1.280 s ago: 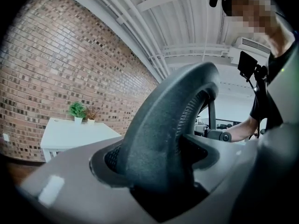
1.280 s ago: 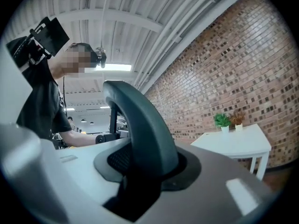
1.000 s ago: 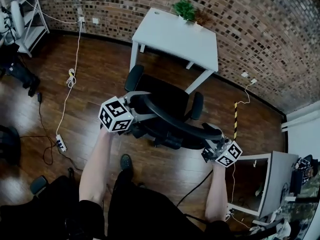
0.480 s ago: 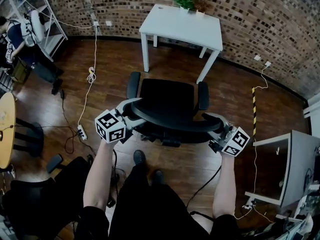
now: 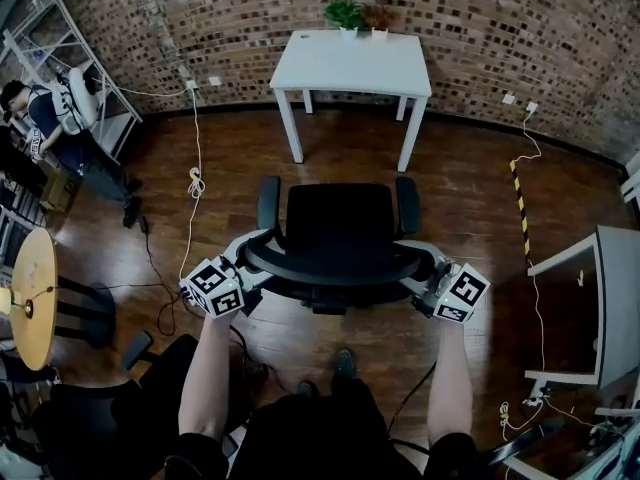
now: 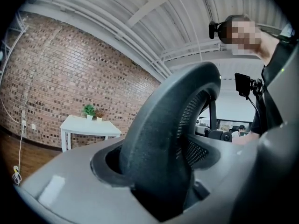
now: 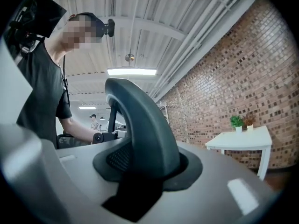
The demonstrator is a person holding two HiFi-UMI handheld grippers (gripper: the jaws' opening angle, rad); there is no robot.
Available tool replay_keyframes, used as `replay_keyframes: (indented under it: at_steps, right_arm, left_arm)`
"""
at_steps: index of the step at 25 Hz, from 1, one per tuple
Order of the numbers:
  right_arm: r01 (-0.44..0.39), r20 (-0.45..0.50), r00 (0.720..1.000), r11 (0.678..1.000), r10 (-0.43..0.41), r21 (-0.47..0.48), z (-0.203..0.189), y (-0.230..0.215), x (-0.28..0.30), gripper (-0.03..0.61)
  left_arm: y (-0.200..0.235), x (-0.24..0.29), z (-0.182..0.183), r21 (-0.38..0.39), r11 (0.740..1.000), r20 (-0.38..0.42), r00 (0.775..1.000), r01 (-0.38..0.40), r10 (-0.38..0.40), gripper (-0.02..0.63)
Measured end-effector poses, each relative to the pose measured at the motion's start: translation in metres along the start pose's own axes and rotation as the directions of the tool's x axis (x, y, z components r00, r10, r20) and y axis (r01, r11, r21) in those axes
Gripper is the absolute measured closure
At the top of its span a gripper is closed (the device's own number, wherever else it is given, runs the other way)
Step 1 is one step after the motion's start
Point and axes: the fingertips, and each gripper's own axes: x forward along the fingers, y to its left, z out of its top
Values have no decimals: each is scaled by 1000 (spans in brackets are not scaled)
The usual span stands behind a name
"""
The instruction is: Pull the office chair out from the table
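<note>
The black office chair (image 5: 340, 218) stands on the wood floor, well apart from the white table (image 5: 350, 60) at the brick wall, its seat facing the table. My left gripper (image 5: 245, 273) is at the left end of the curved backrest rim (image 5: 335, 273). Its jaws are opening, with the rim (image 6: 163, 139) between them and a gap beside it. My right gripper (image 5: 425, 273) holds the rim's right end (image 7: 145, 134); its jaws are opening slowly but stay on the rim. The table (image 6: 88, 125) shows far behind in both gripper views.
Two small plants (image 5: 345, 13) sit on the table. A person (image 5: 60, 128) stands by a metal shelf at the left. A round wooden table (image 5: 35, 298), floor cables (image 5: 190, 198), a white desk (image 5: 600, 308) at the right and striped tape (image 5: 522, 203) surround the chair.
The chair and both grippers have come back from the table toward me. The chair has swung to face the table squarely, with open floor now between them.
</note>
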Motion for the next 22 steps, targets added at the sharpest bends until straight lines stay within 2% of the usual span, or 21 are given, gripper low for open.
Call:
replay_keyframes:
  at_steps: [3,4,6,10,13,17,19,20,21,22]
  right_arm:
    - [8,-2,1000,1000,-8,-8,-5,17,-4,405]
    - [24,-12,1000,999,-25,-25,-8,25,-5,408]
    - [75,-52,996,995,-78,-66,-11,39,-5,370]
    - [215,-99,970,973,-222,-80,-9,57,0,322]
    - [324,-13,946,946,-324,15,-2,82,-2,339]
    - [404,155,891,900,-427,161,-5,157,-22,348]
    - [415,202,870,889,-449,192,-16,207,-20,348]
    - [415,210,868,890,-449,187,-23,233,-13,351]
    - [411,214,871,895,-442,172,-31,261,-3,379]
    - [404,219,876,902,-430,153,-38,287,9,447]
  left_arm:
    - [-12,-16,2,22,1000,37,999,-14,13,175]
    - [-15,-29,2,35,999,65,997,-40,37,175]
    - [-18,-59,8,52,993,129,987,-104,97,176]
    - [-24,-146,39,26,977,272,942,-212,197,184]
    - [-35,-228,36,-27,971,335,913,-239,234,191]
    - [-64,-298,-21,-130,970,295,926,-206,236,202]
    - [-77,-314,-44,-174,969,269,938,-177,220,202]
    - [-84,-320,-50,-187,970,263,943,-159,205,202]
    - [-91,-327,-53,-189,972,263,947,-136,184,202]
    - [-98,-334,-53,-183,977,268,951,-110,158,202]
